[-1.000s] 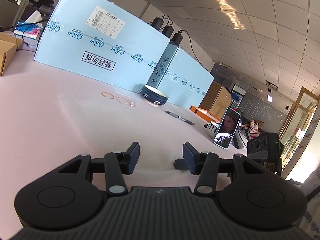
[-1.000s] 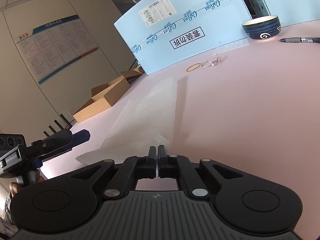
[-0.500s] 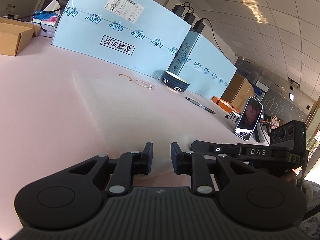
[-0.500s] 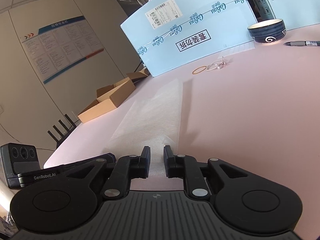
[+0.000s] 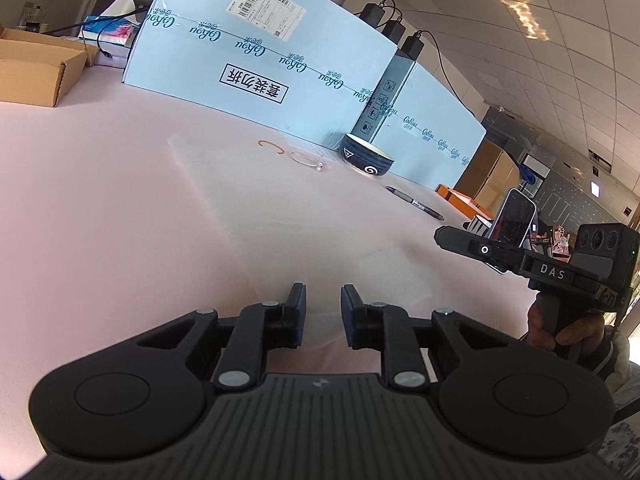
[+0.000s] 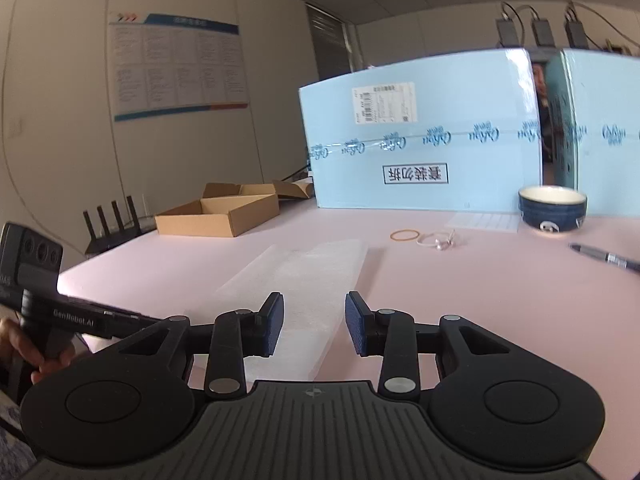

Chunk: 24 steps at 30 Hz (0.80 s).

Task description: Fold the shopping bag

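A thin, translucent white shopping bag (image 6: pixel 316 280) lies flat as a long folded strip on the pale pink bench (image 6: pixel 480 300), running away from the viewer toward a tall light-blue box (image 6: pixel 420 140). The right gripper (image 6: pixel 314 320) hovers over the bag's near end; its fingers (image 6: pixel 272 324) are parting and grasp nothing, with the bag below the gap. The left gripper (image 5: pixel 323 308) sits just above the bag's near corner, fingers (image 5: pixel 298 304) released with a narrow gap, holding nothing. Beyond the bag lie a rubber band (image 6: pixel 405 235), a clear ring (image 6: pixel 436 240), a dark blue bowl (image 6: pixel 552 208) and a pen (image 6: pixel 604 258). An open cardboard box (image 6: pixel 224 212) stands far left.
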Tool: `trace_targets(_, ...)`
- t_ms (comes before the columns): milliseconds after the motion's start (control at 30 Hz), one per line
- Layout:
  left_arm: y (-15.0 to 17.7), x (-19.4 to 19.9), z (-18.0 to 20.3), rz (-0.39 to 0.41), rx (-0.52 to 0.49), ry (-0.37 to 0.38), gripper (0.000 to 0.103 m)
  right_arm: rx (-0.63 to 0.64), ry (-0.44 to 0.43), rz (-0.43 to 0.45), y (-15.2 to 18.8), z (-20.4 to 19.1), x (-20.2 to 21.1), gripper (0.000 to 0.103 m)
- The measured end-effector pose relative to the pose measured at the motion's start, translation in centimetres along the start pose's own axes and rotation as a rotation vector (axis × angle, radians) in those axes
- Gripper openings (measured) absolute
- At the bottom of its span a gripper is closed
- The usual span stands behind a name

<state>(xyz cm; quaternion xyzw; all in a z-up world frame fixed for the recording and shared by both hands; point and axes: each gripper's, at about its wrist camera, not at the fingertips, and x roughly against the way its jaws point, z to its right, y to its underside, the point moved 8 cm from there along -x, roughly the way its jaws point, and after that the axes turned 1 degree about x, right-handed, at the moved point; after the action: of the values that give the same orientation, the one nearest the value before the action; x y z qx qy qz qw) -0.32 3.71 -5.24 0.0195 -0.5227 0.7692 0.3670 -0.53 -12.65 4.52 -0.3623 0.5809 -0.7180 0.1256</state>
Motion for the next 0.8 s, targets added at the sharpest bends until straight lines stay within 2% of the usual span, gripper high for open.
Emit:
trace_targets(100, -0.2, -0.1, 0.1, -0.016, -0.023, -0.002, 0.018, 0.365, -0.014, -0.067, 0.5, -2.7, 0.2, 0.033)
trace_targets(167, -0.2, -0.2, 0.1, -0.026, -0.033, -0.003, 0.018, 0.505, -0.015, -0.108, 1.3, -3.4, -0.3, 0.033)
trace_targets(267, -0.2, -0.2, 0.3, -0.034, -0.053, -0.011, 0.018, 0.805, -0.028, -0.153, 3.1, -4.2, -1.4, 0.033)
trace_targets(400, -0.2, -0.1, 0.3, -0.047, -0.065, -0.012, 0.018, 1.114, -0.073, -0.170, 5.3, -4.7, -2.2, 0.032)
trace_targets(533, -0.3, -0.3, 0.3, -0.062, -0.081, -0.012, 0.018, 1.244, -0.113, -0.163, 5.4, -4.8, -2.8, 0.033)
trace_targets(733, -0.4, -0.5, 0.5, -0.086, -0.118, -0.012, 0.018, 1.327, -0.136, -0.175, 5.2, -5.2, -4.2, 0.031)
trace_targets(800, -0.4, -0.5, 0.6, -0.091, -0.125, -0.012, 0.018, 1.348, -0.135, -0.177, 5.4, -5.5, -4.6, 0.024)
